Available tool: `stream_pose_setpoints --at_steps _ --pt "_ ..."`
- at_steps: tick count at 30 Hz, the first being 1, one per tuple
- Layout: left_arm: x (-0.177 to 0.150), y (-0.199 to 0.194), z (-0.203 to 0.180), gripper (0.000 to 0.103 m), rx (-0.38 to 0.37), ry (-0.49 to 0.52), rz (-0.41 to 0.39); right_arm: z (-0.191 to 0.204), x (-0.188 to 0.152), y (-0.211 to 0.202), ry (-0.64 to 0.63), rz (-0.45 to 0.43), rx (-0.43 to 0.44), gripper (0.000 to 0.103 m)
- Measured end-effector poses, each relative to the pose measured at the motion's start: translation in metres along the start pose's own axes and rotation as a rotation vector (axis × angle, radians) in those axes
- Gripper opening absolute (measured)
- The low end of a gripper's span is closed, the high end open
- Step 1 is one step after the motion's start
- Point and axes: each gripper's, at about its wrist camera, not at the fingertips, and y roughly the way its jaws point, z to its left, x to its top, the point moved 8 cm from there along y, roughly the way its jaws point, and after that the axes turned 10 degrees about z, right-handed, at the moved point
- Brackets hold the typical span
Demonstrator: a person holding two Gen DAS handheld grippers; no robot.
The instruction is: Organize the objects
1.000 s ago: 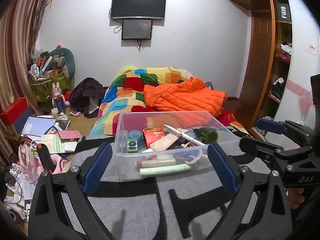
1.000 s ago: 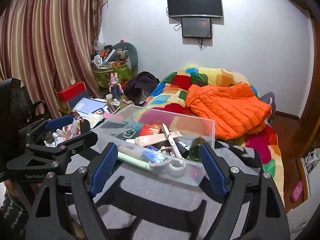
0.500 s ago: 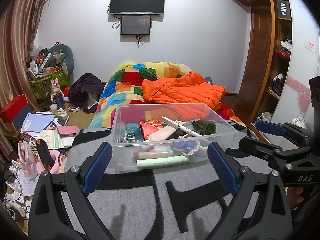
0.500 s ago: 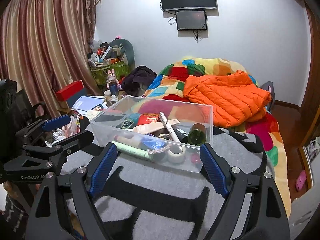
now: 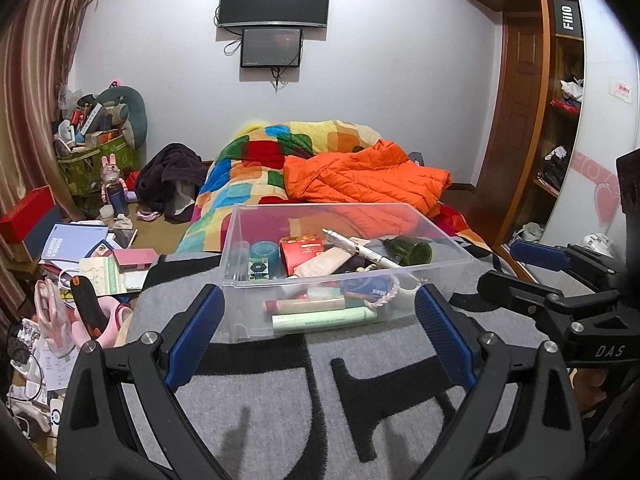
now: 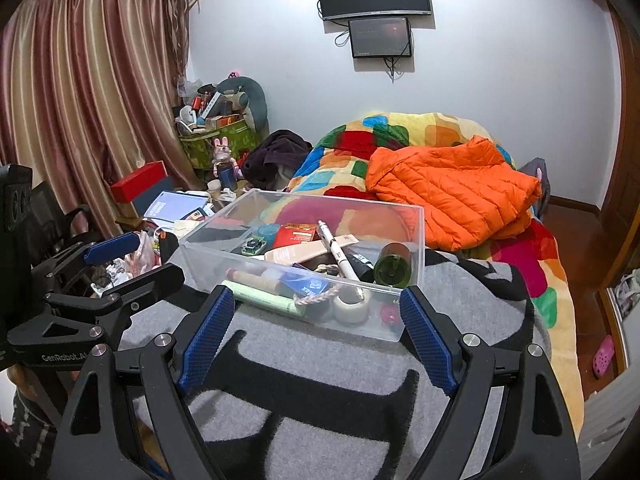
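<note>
Bedroom scene: white wall, two dark screens [image 5: 275,0] mounted high, a grey blanket [image 5: 280,400] with black lettering spread across the foot of the bed. On it sits a clear plastic box [image 6: 412,216], its near wall just beyond both pairs of blue pads. Bare blanket lies between the box and the fingers, with more to the box's right in the right wrist view. Left gripper [image 5: 316,332] jaws spread wide, nothing between them, the box dead ahead. Right gripper [image 6: 316,340] likewise wide apart and empty, facing the box's near right corner. Inside: a white pen [image 6: 338,252] lying across a red packet [image 5: 302,250], a green bottle [image 6: 394,268] on its side, a tape roll [image 6: 351,308], a pale green tube [image 5: 324,316] against the front wall. Beyond, an orange jacket [image 5: 368,178] on a patchwork quilt [image 5: 256,168]; clutter by the curtain [image 6: 80,100]
</note>
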Motion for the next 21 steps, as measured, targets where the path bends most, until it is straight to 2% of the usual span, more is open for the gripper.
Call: stream_pose_setpoints --at_steps 17,21 --pt "-0.0009 0.0003 -0.0014 0.097 -0.011 -0.002 0.006 0.0017 -0.0023 -0.0008 -0.008 0.003 0.001 0.083" --pt "-0.0018 0.0007 -0.0023 0.101 -0.019 -0.007 0.011 0.0021 -0.0024 -0.0008 -0.006 0.004 0.002 0.083"
